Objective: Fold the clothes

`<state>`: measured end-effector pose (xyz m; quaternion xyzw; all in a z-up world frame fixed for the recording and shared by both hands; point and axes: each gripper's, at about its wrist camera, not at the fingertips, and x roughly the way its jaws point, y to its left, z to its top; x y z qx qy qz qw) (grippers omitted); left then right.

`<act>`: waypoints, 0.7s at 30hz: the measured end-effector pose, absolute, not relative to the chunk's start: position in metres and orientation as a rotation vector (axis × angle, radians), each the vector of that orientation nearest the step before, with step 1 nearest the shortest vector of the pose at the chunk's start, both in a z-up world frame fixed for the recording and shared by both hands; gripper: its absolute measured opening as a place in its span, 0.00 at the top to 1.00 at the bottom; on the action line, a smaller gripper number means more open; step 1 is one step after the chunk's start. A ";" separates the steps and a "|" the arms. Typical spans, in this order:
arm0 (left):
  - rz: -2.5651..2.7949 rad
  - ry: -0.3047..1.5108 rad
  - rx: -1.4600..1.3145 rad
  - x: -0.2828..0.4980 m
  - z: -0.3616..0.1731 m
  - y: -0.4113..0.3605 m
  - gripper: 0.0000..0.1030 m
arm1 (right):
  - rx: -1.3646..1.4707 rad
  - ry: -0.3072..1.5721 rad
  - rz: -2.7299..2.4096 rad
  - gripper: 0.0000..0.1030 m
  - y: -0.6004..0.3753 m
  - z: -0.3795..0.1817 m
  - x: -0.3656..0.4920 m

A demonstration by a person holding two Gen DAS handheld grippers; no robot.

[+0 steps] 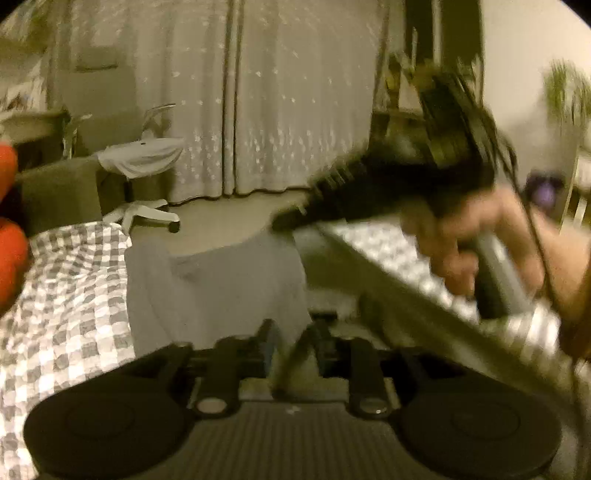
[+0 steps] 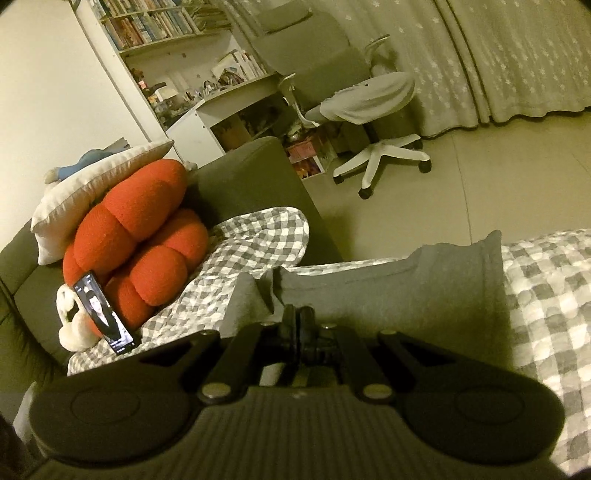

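A grey garment lies spread on a bed covered with a grey-and-white checked blanket, its far edge hanging toward the pale floor. In the right wrist view the right gripper has its jaws pressed fully together with a fold of the grey cloth pinched between them, the fabric rising in a ridge just beyond the tips. In the left wrist view the left gripper has its jaws a little apart, with an edge of the garment draped down between them; the blur hides whether the pads press on the cloth, so I cannot tell if it is gripped. No earlier picture is given. To the right in that view a hand grasps the handle of the right gripper's body, which is smeared by motion and reaches across above the bed. On the left, at the head of the bed, a red knotted cushion leans against a white pillow, and a phone with a lit screen is propped against the cushion. Farther off stand a white office chair with a pale cloth over its seat, a crowded bookshelf, and long patterned curtains reaching the floor.
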<state>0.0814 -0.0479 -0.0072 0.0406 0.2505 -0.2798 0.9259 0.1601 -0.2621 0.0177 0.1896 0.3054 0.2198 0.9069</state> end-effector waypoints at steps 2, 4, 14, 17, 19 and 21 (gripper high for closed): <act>-0.569 0.512 0.013 0.093 -0.001 -0.031 0.75 | 0.391 0.641 0.451 0.98 -0.263 0.014 0.161; -0.530 0.514 -0.010 0.110 -0.001 -0.018 0.75 | 0.393 0.651 0.447 0.98 -0.264 0.011 0.162; -0.442 0.549 0.036 0.185 -0.024 -0.009 0.77 | 0.393 0.676 0.445 0.98 -0.260 0.002 0.166; -0.413 0.573 0.017 0.203 -0.037 -0.004 0.77 | 0.385 0.673 0.449 0.98 -0.258 0.003 0.164; -0.399 0.588 0.002 0.212 -0.044 -0.002 0.77 | 0.373 0.668 0.456 0.98 -0.256 0.004 0.162; -0.399 0.602 0.007 0.218 -0.050 -0.001 0.77 | 0.357 0.657 0.460 0.98 -0.254 0.009 0.160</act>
